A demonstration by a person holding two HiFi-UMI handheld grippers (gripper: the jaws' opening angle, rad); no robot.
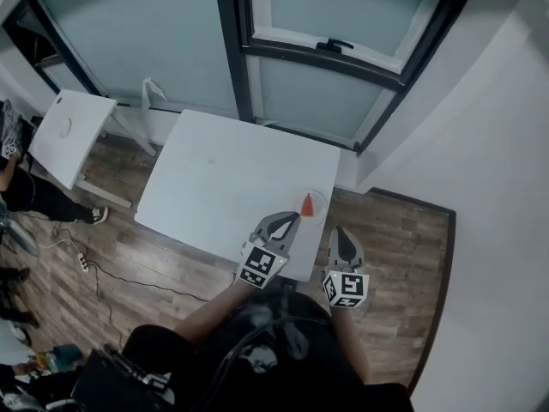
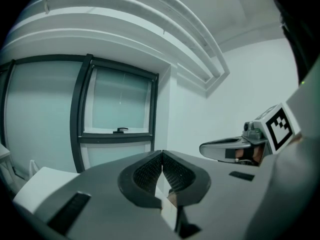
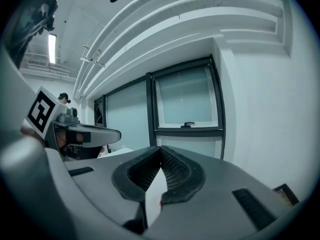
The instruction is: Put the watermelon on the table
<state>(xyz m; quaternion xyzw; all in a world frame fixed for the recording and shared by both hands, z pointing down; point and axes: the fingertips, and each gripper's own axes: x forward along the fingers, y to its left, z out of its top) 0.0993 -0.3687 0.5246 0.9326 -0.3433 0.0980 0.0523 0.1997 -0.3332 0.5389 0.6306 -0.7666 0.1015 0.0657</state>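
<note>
A red watermelon wedge [image 1: 308, 202] lies on a small white plate [image 1: 318, 197] at the near right corner of the white table [image 1: 232, 174]. My left gripper [image 1: 297, 216] hangs just in front of the wedge over the table's near edge. Its jaws [image 2: 162, 154] are shut tip to tip with nothing between them. My right gripper [image 1: 338, 230] floats to the right, off the table's corner above the wood floor. It is shut and empty too [image 3: 160, 149]. Both point roughly level toward the window.
A second small white table [image 1: 73, 131] stands tilted at the far left. A person [image 1: 26, 191] stands at the left edge, with a power strip [image 1: 81, 262] and cables on the floor. A dark-framed window [image 1: 326, 54] and a white wall close off the far side.
</note>
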